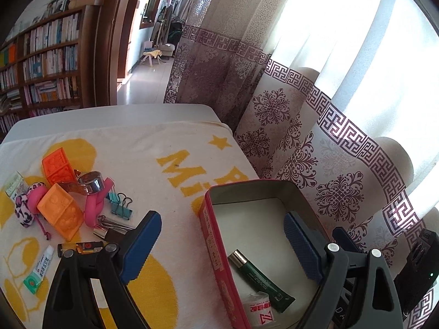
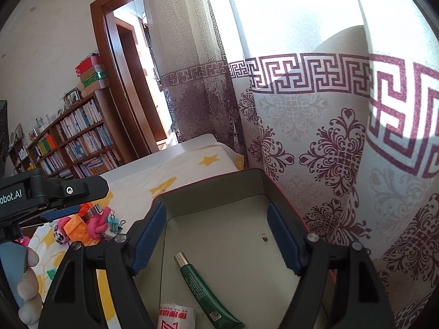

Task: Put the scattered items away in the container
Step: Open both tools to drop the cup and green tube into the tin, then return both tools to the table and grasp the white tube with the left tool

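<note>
A red tin box (image 1: 211, 235) stands open on the towel, also in the right wrist view (image 2: 255, 174). In it lie a green tube (image 1: 260, 279) (image 2: 203, 290) and a white roll with red print (image 1: 259, 311) (image 2: 177, 316). My left gripper (image 1: 222, 242) is open and empty, straddling the tin's left wall. My right gripper (image 2: 216, 235) is open and empty above the tin. Scattered at the left are two orange blocks (image 1: 60, 215), a pink twisted band (image 1: 94, 203), teal binder clips (image 1: 120, 205), a metal ring (image 1: 92, 182), nail clippers (image 1: 112, 223), a small amber bottle (image 1: 79, 246) and a white-green tube (image 1: 41, 270).
The items lie on a white and yellow towel (image 1: 170, 170) over a white table (image 1: 123, 112). Patterned curtains (image 1: 315, 137) hang close behind the tin. A bookshelf (image 1: 41, 63) and a doorway stand at the far left. The left gripper's body (image 2: 41, 194) shows at the right wrist view's left.
</note>
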Demonstrator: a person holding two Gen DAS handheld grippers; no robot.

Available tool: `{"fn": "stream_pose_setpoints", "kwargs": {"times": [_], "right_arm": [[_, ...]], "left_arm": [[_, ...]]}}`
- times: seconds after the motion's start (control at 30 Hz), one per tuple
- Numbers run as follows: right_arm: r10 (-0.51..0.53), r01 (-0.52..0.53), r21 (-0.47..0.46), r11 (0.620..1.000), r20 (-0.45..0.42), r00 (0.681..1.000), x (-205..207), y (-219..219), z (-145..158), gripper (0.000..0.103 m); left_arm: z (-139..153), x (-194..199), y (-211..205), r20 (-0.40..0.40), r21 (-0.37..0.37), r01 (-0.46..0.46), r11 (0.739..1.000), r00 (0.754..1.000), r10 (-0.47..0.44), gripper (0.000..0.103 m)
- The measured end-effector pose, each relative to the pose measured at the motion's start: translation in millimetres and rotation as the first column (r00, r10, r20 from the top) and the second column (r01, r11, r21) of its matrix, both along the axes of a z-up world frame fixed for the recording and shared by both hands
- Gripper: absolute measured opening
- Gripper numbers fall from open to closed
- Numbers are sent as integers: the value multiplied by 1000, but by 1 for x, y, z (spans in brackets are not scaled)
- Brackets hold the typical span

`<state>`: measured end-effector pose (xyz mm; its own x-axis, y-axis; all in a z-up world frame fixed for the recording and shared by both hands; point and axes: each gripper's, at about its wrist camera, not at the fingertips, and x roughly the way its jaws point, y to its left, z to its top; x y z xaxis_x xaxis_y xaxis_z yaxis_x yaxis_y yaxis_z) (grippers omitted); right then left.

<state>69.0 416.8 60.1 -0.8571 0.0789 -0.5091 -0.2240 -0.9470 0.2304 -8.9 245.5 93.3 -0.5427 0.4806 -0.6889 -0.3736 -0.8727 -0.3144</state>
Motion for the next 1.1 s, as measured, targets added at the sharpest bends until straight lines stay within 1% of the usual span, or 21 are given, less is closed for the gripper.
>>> {"fn": "stream_pose_setpoints", "kwargs": {"times": [0.27,0.37,0.5,0.63,0.73,0.97,1.1], "right_arm": [[18,-18,-1,1000,-18,1000,6,-10,6,79],[37,-37,1,999,-29,999,9,-17,11,79],[60,-60,0,998,-55,997,12,-29,21,79],[104,-104,1,995,-69,992,12,-48,28,80],[152,-152,9,988,-64,986,8,-68,28,80],[257,-256,23,966,-44,965,-4,-113,26,80],[318,-317,29,948,-16,948,-12,-141,19,80]], "left_arm": [[10,1,-13,-15,21,-21,1000,1000,21,92],[9,4,-19,-27,0,-21,1000,999,21,92],[-1,7,-35,-31,-56,-37,998,999,36,92],[-8,6,-66,-45,-102,-79,992,996,75,92],[-12,3,-95,-47,-125,-127,984,991,122,92],[-20,-4,-173,-46,-127,-267,955,964,263,92],[-27,-7,-207,-34,-126,-318,940,948,317,92]]}}
